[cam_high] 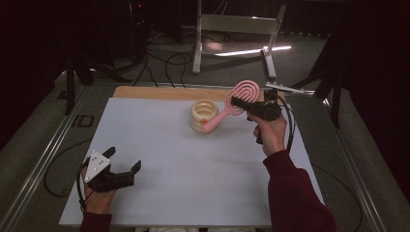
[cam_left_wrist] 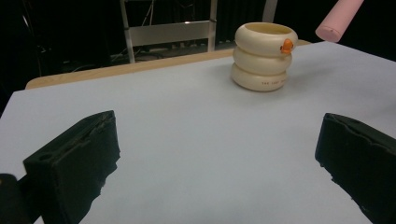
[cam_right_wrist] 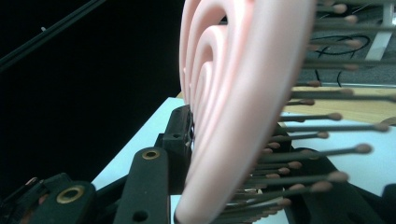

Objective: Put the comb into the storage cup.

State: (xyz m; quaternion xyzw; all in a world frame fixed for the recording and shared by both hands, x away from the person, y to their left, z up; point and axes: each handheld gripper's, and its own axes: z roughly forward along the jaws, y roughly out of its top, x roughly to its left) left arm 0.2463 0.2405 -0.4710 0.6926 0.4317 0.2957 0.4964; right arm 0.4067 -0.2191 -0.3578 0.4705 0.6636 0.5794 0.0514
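R gripper jaws clamped on the pink hairbrush at its head, bristles against one pad; I hold it tilted, handle end dipping toward the cream ringed cup. Can't tell if the tip is past the rim yet. To do it well I'd lower slow, keep the handle centred over the mouth, avoid nudging the cup over. L gripper jaws wide, nothing between, resting well apart from cup. Cup interior: can't see contents.

A pale grey table carries a cream ringed holder near its far edge
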